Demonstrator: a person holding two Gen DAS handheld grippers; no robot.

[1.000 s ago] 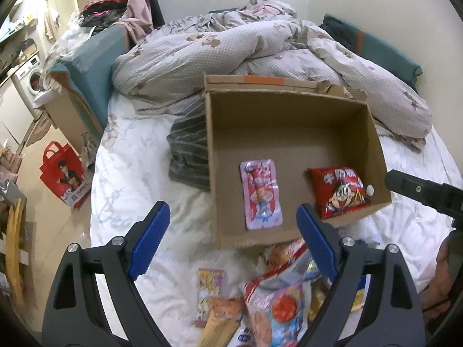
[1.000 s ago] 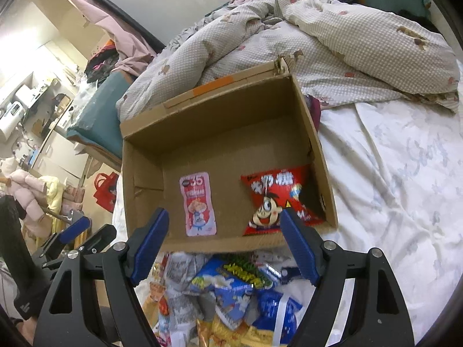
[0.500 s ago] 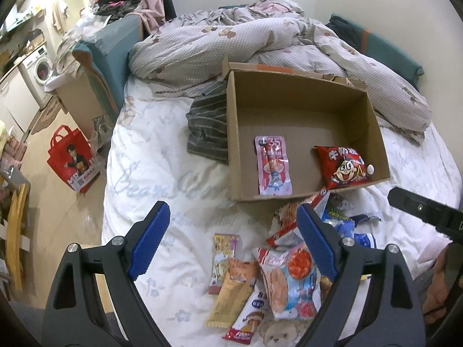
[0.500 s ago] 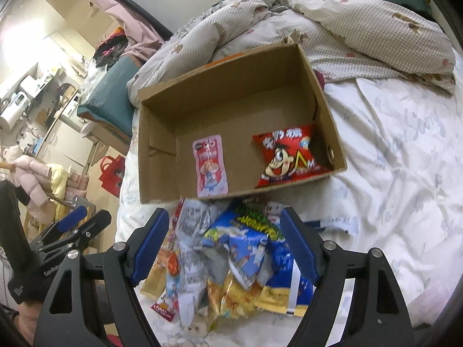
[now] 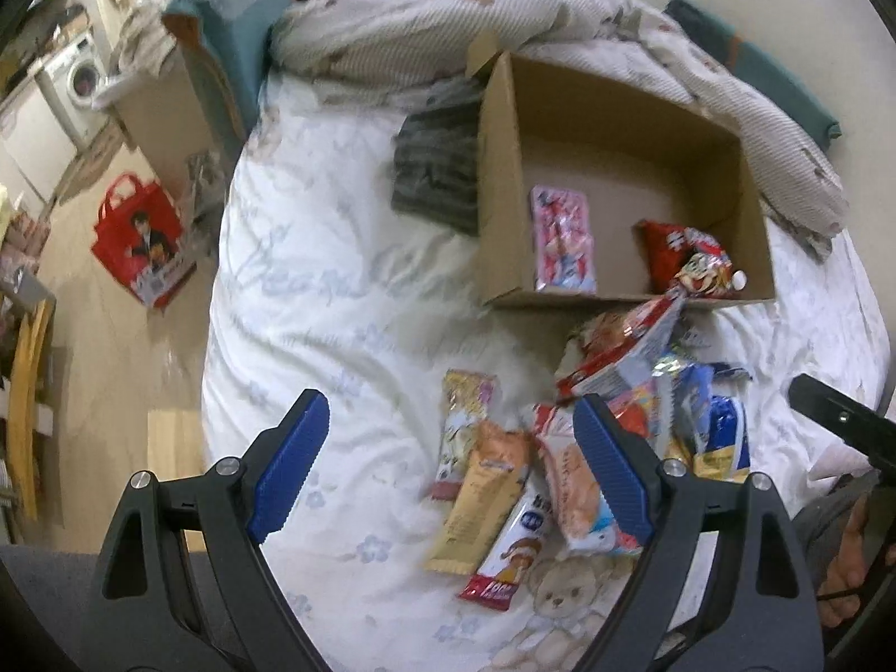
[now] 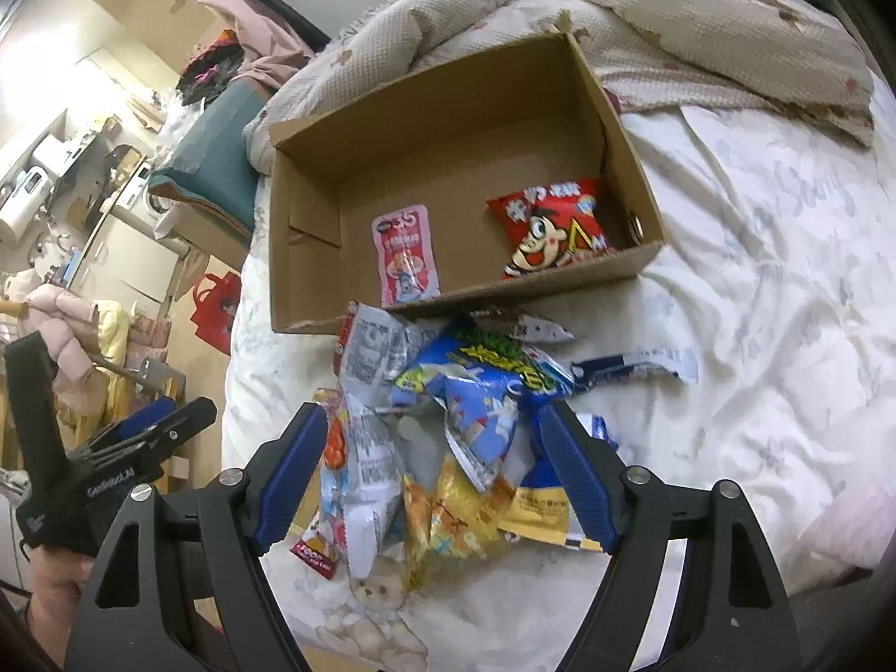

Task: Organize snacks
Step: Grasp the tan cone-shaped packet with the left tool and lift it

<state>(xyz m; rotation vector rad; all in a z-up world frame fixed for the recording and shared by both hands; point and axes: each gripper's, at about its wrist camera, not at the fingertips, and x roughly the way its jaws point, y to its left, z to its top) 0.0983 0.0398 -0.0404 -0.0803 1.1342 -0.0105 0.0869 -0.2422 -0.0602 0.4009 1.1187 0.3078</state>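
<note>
The snack pile (image 6: 448,437) lies on the bed (image 6: 756,336) just before the cardboard box (image 6: 616,112). The right gripper (image 6: 431,481), fingers apart and empty, hangs directly over it; the left gripper (image 5: 448,470), also apart and empty, frames the orange wafer pack (image 5: 481,498), whose long axis runs toward the camera.

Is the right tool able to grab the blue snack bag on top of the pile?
Probably yes. The right tool is open and empty, and the blue snack bag lies on top of the pile just ahead of its fingers, with nothing covering it.
</note>
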